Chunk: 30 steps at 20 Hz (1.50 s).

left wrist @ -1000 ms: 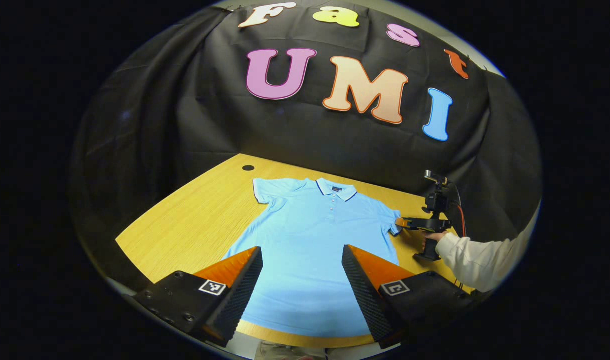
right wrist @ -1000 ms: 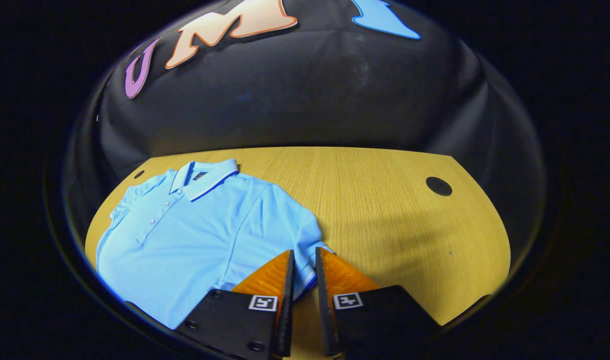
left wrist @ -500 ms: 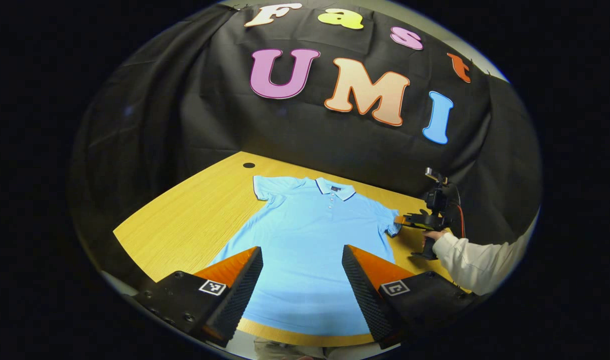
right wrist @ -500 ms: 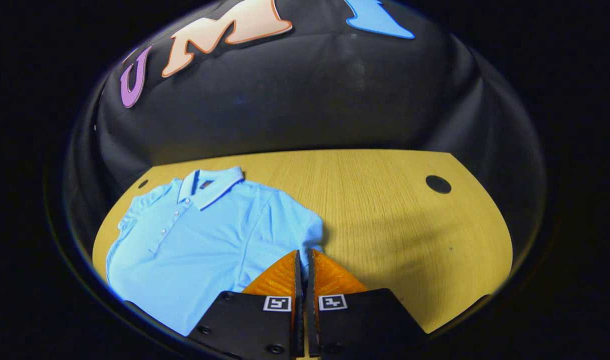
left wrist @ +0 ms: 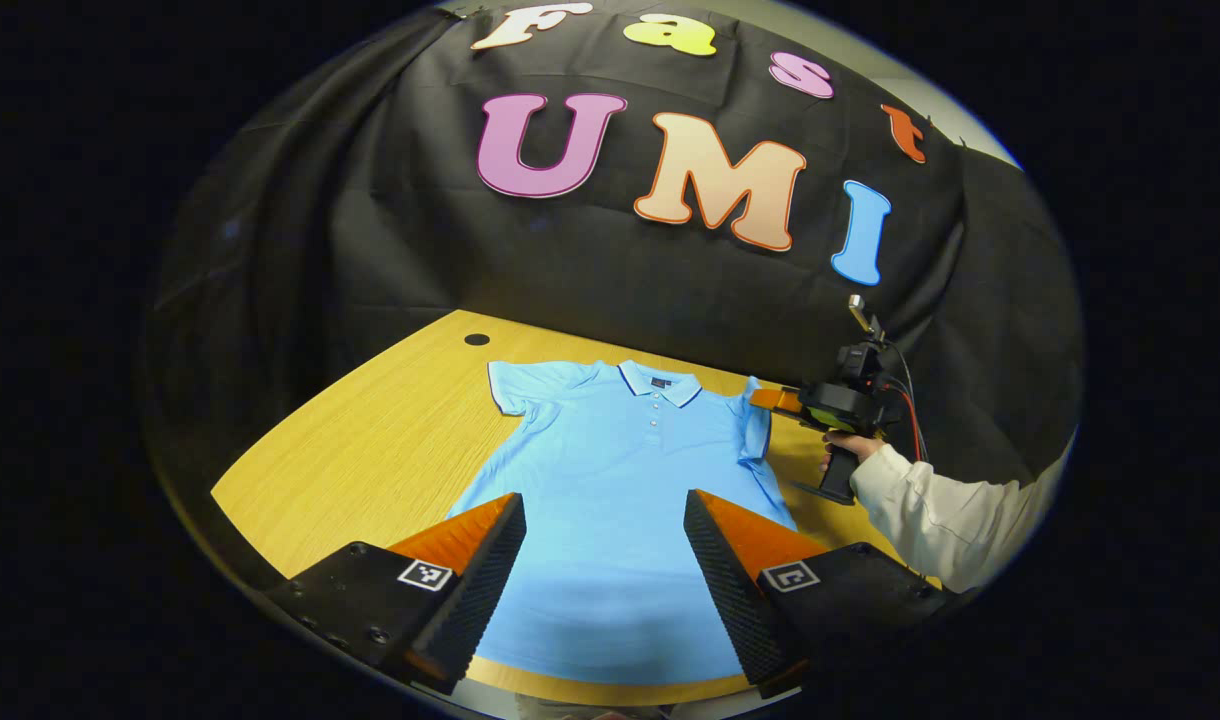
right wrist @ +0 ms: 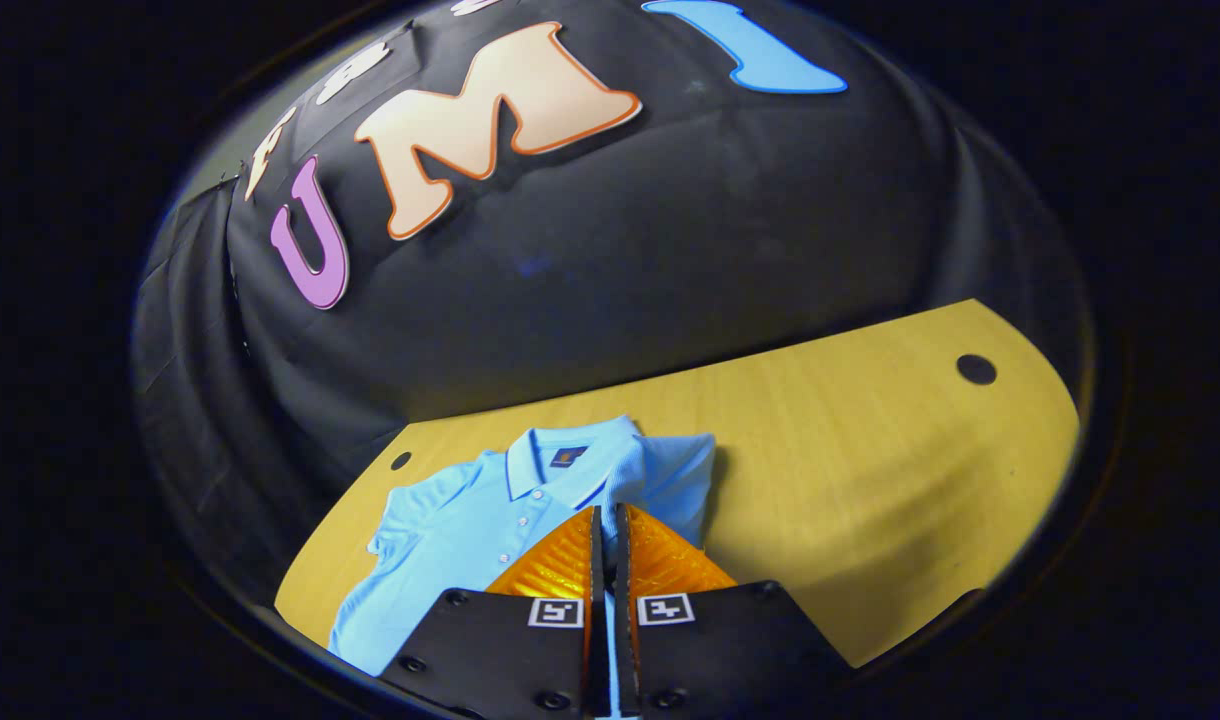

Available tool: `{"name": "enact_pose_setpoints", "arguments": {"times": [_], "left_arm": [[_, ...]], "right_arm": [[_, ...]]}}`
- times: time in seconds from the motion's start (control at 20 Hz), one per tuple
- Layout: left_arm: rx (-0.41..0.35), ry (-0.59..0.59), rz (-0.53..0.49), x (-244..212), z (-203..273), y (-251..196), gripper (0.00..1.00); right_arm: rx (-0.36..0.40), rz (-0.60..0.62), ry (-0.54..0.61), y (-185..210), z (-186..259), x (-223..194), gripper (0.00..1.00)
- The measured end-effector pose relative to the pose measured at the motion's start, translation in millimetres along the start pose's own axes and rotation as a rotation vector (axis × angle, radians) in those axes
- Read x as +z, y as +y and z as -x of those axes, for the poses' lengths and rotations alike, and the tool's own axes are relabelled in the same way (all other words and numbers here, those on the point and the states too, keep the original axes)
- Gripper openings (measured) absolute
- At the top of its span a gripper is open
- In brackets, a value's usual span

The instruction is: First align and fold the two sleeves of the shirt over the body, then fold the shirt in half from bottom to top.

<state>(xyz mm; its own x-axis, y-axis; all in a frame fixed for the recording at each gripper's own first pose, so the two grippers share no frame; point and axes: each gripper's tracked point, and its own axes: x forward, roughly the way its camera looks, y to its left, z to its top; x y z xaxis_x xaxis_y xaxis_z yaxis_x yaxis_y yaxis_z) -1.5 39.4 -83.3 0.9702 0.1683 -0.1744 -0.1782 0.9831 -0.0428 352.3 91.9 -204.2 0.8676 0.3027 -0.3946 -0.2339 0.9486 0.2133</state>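
- Progress is early: right gripper [right wrist: 603, 520] pinches right sleeve [left wrist: 753, 425], lifted toward shirt [left wrist: 620, 500] body
- left gripper [left wrist: 605, 540] hovers wide open; left sleeve [left wrist: 518, 385] flat, bottom fold not done

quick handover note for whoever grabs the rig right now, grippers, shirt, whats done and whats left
Right gripper: shut on the right sleeve, lifted off the table.
Left gripper: open, holding nothing, above the lower part of the blue polo shirt.
Left sleeve lies flat, unfolded.
Left: lay both sleeves over the body, then fold bottom to top.
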Motion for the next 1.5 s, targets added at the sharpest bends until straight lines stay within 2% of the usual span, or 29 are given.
{"name": "enact_pose_setpoints", "arguments": {"times": [0.15,0.2,0.3,0.35,0.4,0.45,0.5,0.75,1.0,1.2,1.45,1.5], "left_arm": [[-0.039,0.019,-0.013,5.9,-16.4,12.5,0.96],[-0.054,0.024,-0.015,7.4,-22.8,16.6,0.96],[-0.086,0.025,-0.011,14.7,-37.5,24.3,0.96],[-0.099,0.029,-0.005,18.0,-46.1,28.5,0.96],[-0.114,0.034,0.001,19.9,-54.8,32.9,0.96],[-0.126,0.037,0.007,23.8,-64.6,37.2,0.96],[-0.136,0.037,0.011,27.5,-74.7,43.9,0.96],[-0.146,0.038,-0.035,49.1,-134.3,78.1,0.96],[-0.125,0.014,-0.085,69.7,-200.8,117.0,0.95],[-0.104,0.016,-0.104,74.1,-249.7,140.7,0.95],[-0.066,0.076,-0.100,68.3,-307.4,164.4,0.95],[-0.054,0.080,-0.097,66.4,-315.9,168.4,0.95]], "right_arm": [[0.016,-0.058,0.052,20.1,-21.9,-26.9,0.07],[0.024,-0.070,0.061,25.9,-21.3,-31.9,0.12],[0.029,-0.051,0.056,33.1,-24.5,-37.3,0.52],[0.025,-0.030,0.052,34.7,-22.8,-37.1,0.67],[0.021,-0.011,0.053,36.5,-20.0,-40.0,0.77],[0.012,0.007,0.058,37.9,-14.3,-40.5,0.93],[0.001,0.028,0.053,38.5,-9.9,-41.2,0.98],[-0.046,0.075,0.030,44.4,31.5,-43.1,0.97],[-0.122,0.092,0.029,38.9,82.3,-55.6,0.98],[-0.182,0.048,0.010,36.8,119.3,-60.0,0.98],[-0.311,0.007,-0.013,17.2,157.8,-67.6,0.98],[-0.334,-0.004,-0.016,12.3,164.2,-69.4,0.93]]}}
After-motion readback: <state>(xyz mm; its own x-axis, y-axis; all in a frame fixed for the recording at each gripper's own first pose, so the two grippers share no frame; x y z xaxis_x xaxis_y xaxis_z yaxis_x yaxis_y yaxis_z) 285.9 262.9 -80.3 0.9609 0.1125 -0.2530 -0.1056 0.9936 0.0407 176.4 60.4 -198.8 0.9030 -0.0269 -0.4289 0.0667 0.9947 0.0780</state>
